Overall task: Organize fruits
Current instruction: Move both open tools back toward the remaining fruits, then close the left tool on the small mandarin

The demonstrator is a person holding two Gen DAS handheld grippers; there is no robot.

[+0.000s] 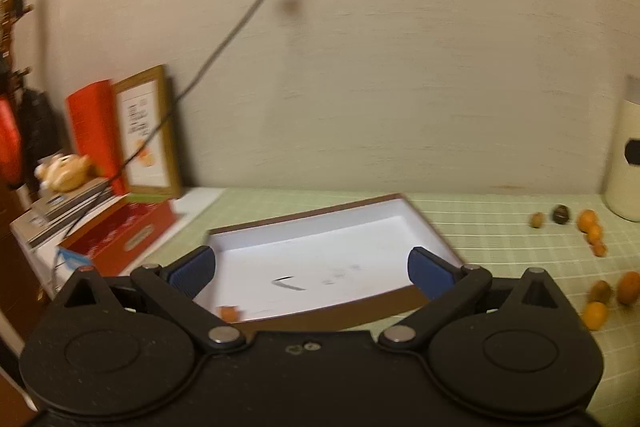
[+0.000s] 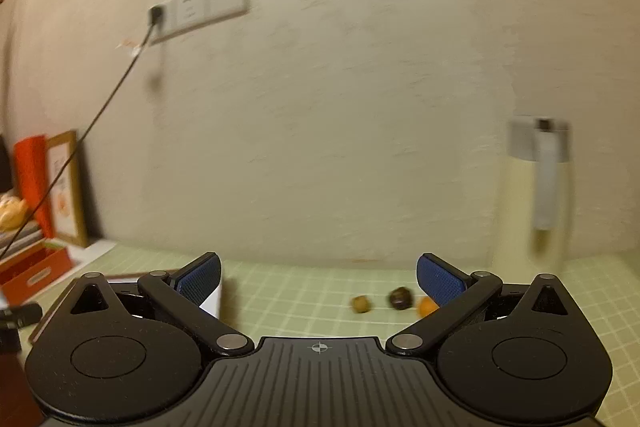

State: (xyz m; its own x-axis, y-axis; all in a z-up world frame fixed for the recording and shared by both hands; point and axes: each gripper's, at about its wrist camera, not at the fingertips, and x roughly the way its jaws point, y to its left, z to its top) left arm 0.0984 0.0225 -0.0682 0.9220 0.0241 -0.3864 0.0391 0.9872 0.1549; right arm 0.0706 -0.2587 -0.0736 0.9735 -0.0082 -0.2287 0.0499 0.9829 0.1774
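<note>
The left tool (image 1: 311, 269) hangs with its blue pads wide apart and nothing between them, above a shallow white tray (image 1: 436, 235) with brown sides. One small orange fruit (image 1: 229, 313) lies in the tray's near corner. To the right, on the green checked counter (image 1: 500, 239), more orange fruits (image 1: 594, 315) and brownish ones lie loose. The right tool (image 2: 319, 279) is spread open too, empty. Beyond it a brown fruit (image 2: 361, 303), a dark fruit (image 2: 400, 298) and an orange one (image 2: 426, 305) stand in a row. Farther back, a cream bottle (image 2: 528, 195) stands by the wall.
</note>
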